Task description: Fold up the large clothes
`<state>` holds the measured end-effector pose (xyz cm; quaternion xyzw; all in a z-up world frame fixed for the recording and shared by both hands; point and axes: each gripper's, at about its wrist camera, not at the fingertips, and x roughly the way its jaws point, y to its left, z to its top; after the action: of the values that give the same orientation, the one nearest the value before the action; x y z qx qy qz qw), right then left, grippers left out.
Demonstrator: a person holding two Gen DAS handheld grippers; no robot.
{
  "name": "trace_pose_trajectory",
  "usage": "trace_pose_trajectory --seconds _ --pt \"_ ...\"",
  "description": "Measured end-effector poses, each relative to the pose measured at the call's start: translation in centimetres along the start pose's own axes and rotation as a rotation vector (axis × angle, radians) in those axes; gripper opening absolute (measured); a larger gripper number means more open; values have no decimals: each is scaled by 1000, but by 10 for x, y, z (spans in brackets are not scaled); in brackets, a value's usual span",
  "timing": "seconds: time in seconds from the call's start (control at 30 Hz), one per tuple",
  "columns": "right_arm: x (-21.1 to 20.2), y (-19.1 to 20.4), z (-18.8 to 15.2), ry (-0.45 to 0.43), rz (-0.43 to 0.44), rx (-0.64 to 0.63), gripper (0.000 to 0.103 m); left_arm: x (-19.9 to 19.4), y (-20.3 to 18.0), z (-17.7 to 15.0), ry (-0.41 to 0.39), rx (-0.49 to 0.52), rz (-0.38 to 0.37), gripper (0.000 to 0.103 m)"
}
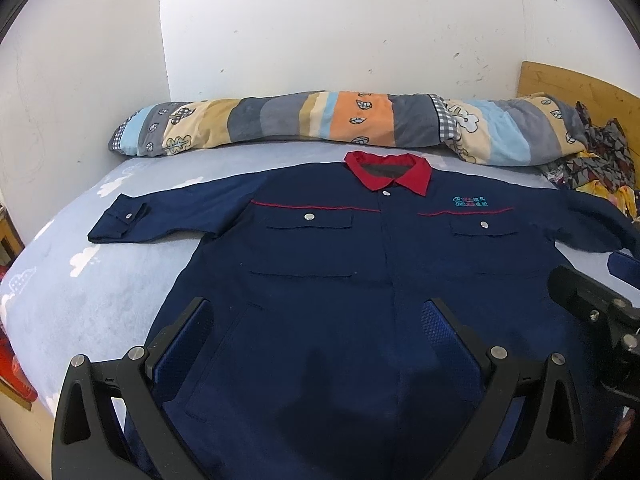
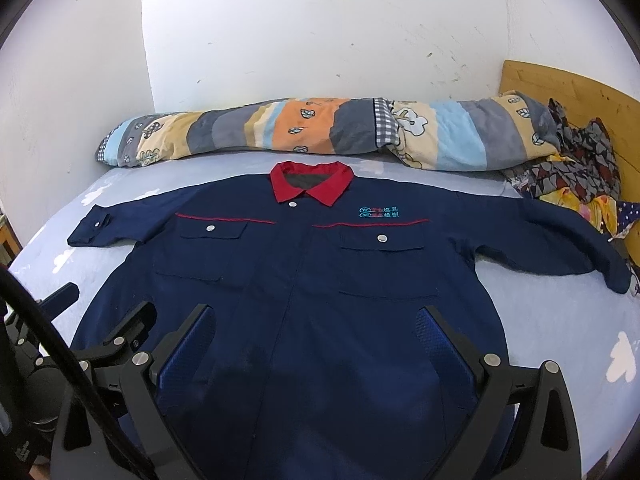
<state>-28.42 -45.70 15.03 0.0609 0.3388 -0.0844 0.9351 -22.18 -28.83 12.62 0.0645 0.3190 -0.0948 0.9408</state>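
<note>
A large navy work jacket (image 1: 328,264) with a red collar (image 1: 389,175) lies flat, front up, on the bed, both sleeves spread out; it also shows in the right wrist view (image 2: 304,280). Its left sleeve cuff (image 1: 118,220) lies far left, its right cuff (image 2: 616,276) far right. My left gripper (image 1: 316,312) is open and empty, hovering over the jacket's lower front. My right gripper (image 2: 316,316) is open and empty over the lower front too, beside the left one. The right gripper shows at the left view's right edge (image 1: 592,308).
A rolled patterned quilt (image 1: 320,124) lies along the wall behind the jacket. A heap of patterned clothes (image 2: 576,176) sits at the back right by the wooden headboard (image 2: 560,88). The light blue sheet (image 1: 80,280) shows around the jacket.
</note>
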Motion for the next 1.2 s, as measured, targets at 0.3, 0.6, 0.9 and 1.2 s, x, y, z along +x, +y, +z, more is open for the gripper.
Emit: trace_pose_trajectory --seconds 0.3,0.6,0.9,1.2 --pt "3 -7 2 16 8 22 102 0 3 -1 4 -13 -2 103" --pt "-23 -139 29 -48 120 400 102 0 27 40 -80 -16 50 103" --pt "-31 -320 6 -107 -1 678 62 19 23 45 6 -48 12 103" --pt "25 -475 -51 -113 12 1062 38 32 -7 36 53 7 -28 103"
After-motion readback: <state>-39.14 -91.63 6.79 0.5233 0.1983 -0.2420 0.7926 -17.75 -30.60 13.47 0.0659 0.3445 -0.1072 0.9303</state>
